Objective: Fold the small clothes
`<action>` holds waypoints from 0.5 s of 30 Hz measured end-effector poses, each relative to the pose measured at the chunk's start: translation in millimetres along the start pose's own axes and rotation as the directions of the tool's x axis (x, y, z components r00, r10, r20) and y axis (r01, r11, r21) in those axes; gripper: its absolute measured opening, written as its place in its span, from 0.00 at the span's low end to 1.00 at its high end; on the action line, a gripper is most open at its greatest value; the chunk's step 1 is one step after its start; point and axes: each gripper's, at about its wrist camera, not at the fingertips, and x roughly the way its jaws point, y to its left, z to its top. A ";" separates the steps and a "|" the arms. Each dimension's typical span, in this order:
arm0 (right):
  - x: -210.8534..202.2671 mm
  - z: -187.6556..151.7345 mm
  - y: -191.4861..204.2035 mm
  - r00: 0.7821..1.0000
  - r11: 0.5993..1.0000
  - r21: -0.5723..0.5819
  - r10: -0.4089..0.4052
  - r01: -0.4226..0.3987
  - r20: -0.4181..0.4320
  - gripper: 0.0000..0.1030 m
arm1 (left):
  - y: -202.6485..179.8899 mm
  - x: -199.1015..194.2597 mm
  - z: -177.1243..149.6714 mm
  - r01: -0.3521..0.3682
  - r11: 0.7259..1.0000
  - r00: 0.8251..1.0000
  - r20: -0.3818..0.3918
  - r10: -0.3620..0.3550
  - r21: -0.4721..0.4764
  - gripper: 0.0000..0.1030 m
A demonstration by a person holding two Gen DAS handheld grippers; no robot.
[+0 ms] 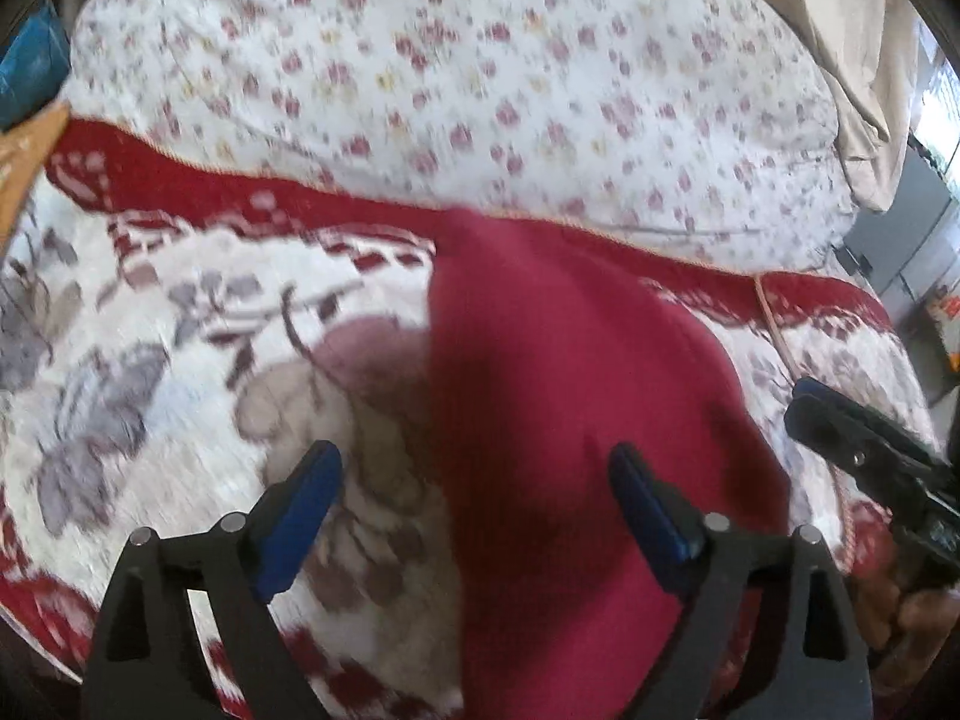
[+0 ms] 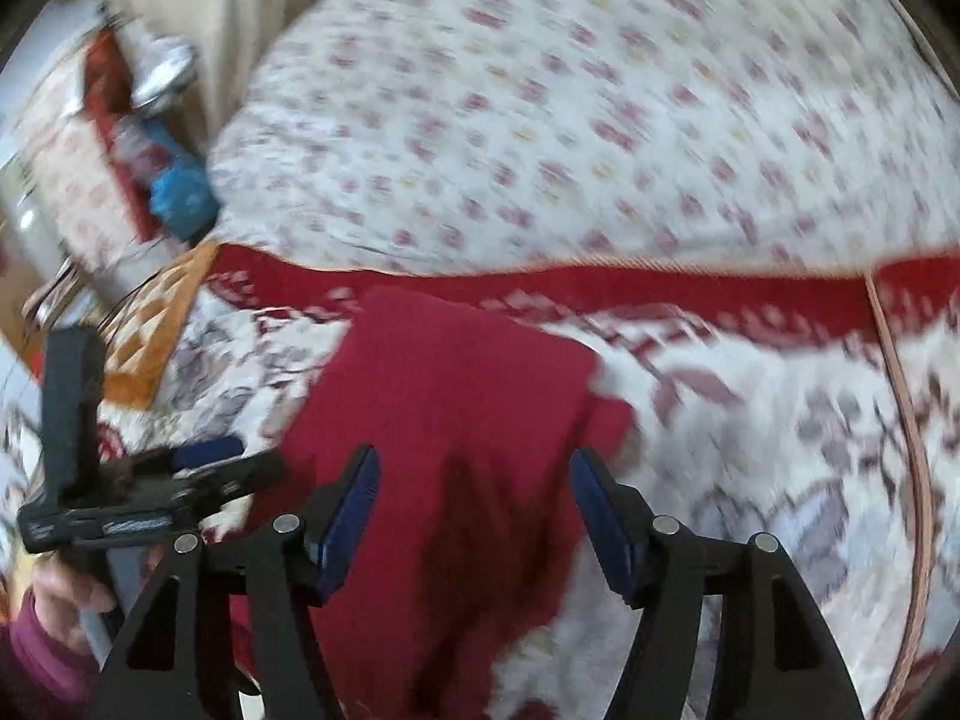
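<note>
A dark red small garment (image 1: 576,396) lies folded lengthwise on the red-and-white flowered blanket (image 1: 150,372); it also shows in the right wrist view (image 2: 456,408). My left gripper (image 1: 477,468) is open and empty, its right finger over the garment's near part, its left finger over the blanket. My right gripper (image 2: 474,480) is open and empty, hovering over the garment's near end. The right gripper also shows at the right edge of the left wrist view (image 1: 840,426); the left gripper shows at the left of the right wrist view (image 2: 198,462). Both views are blurred.
A white quilt with small pink flowers (image 1: 468,78) bulges behind the blanket. A beige curtain (image 1: 852,48) hangs at the far right. A blue bag (image 2: 180,192) and an orange checked cloth (image 2: 162,324) lie beyond the blanket's left edge.
</note>
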 end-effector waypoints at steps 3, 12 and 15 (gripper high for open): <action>40.9 -0.3 2.5 0.994 0.999 -0.017 -0.036 0.035 -0.102 0.54 | -0.9 16.7 -4.0 -0.059 0.998 0.998 0.004 0.059 0.037 0.87; 24.4 -16.1 8.8 0.991 0.997 -0.005 -0.082 0.082 -0.108 0.53 | -6.9 19.8 -8.9 -0.077 0.993 0.996 0.062 0.071 0.090 0.92; 5.0 -33.6 14.9 0.994 0.997 -0.006 -0.071 0.071 -0.086 0.60 | -8.8 17.8 -9.4 -0.075 0.992 0.996 0.062 0.069 0.098 0.92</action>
